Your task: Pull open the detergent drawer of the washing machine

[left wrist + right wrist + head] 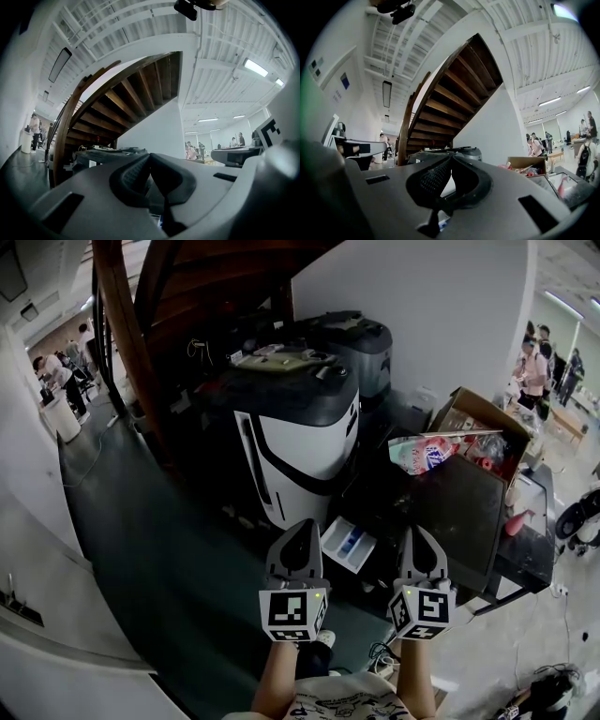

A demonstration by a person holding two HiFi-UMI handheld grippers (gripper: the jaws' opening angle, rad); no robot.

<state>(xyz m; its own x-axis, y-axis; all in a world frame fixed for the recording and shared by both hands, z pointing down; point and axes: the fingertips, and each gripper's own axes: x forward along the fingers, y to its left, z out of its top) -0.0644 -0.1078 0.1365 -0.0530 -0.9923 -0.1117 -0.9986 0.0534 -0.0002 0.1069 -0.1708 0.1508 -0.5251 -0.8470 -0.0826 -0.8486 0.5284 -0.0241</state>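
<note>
The detergent drawer (349, 546), white with a blue insert, juts out from the front of a dark washing machine (459, 507) and lies between my two grippers. My left gripper (298, 529) hovers just left of the drawer, shut and holding nothing. My right gripper (419, 532) hangs just right of it, over the machine's front edge, also shut and empty. In the left gripper view the jaws of the left gripper (149, 157) meet at their tips. In the right gripper view the right gripper (451, 159) is likewise shut, with a sliver of the drawer (439, 221) below.
A white and black machine (298, 432) stands straight ahead, a grey one (364, 345) behind it. An open cardboard box (480, 423) and colourful packets (424, 452) sit on the dark machine's top. A wooden staircase (127, 334) curves at the left. People stand far off at both sides.
</note>
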